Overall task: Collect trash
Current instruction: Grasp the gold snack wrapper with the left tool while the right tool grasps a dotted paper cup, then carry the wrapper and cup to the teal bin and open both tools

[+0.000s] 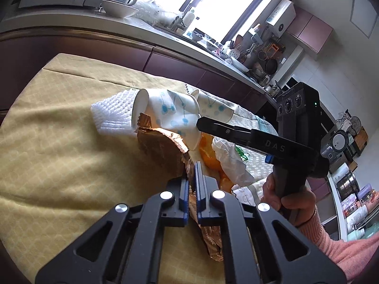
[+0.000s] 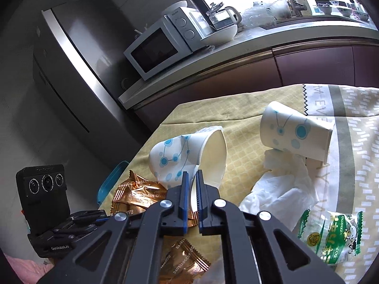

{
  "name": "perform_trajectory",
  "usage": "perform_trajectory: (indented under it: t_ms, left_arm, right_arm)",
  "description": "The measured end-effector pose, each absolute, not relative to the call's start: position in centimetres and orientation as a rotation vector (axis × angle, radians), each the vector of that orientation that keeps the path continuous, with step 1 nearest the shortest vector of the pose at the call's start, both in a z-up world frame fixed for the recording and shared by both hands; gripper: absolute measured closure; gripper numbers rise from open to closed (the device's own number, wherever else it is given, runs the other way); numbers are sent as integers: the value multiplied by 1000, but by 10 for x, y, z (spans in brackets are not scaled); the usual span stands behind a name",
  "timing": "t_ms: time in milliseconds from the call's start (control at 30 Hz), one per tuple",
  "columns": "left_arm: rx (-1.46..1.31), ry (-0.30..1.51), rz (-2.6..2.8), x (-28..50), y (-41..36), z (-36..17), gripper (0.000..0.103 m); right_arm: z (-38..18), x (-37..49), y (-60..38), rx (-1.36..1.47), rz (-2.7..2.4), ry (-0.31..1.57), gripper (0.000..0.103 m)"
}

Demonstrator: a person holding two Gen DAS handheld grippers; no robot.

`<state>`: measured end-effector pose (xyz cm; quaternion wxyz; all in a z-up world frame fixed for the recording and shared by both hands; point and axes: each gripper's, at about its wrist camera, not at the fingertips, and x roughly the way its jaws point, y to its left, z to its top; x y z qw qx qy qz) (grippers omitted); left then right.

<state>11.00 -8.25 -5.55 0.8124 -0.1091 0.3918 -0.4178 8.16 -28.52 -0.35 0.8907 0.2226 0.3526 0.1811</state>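
We have both claws closed on litter, so collecting is under way but nothing looks put away yet. Our left claw (image 1: 192,172) is pinched tight on the near edge of the brown snack wrapper (image 1: 163,151), which lies on the yellow cloth of the surface (image 1: 59,142). Our right claw (image 2: 192,182) is clamped on the rim of a tipped paper cup (image 2: 184,158) with blue dots, its mouth turned toward us; in the left wrist view the same claw reaches in from the right onto that cup.

Plenty is left. A second paper cup (image 2: 296,132) lies on its side farther off, touching a crumpled white tissue (image 2: 281,189). A green-and-white snack packet (image 2: 331,234) sits just beside the tissue, and more copper-coloured wrappers (image 2: 132,196) lie near the surface's edge, with another (image 2: 184,260) under our right claw. The left wrist view also shows orange peel (image 1: 208,156) and a white foam net (image 1: 113,116) behind the cup.

We see no bin or bag in either view, so we cannot tell where the trash is meant to go. We judge the task to be early: two pieces gripped, none deposited, and most of the pile untouched.
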Motion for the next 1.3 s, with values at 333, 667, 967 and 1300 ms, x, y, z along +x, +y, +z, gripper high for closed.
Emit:
perform_trajectory:
  t_ms: [333,667,967,1300]
  left_arm:
    - [-222,804,-903,97,-60,-47,99]
    - [-218,763,-926,77,-25,-44,99]
    - [-212,782,-951,68,-10,-51,99]
    - [-227,743,-923,57,22,-42,99]
  right_arm:
    - [12,65,-280,491,417,674,101]
    - [24,57,-274,478,415,641,101]
    - [2,73,-254,423,370,724,101]
    - [-4,75,-246,406,351,730,101]
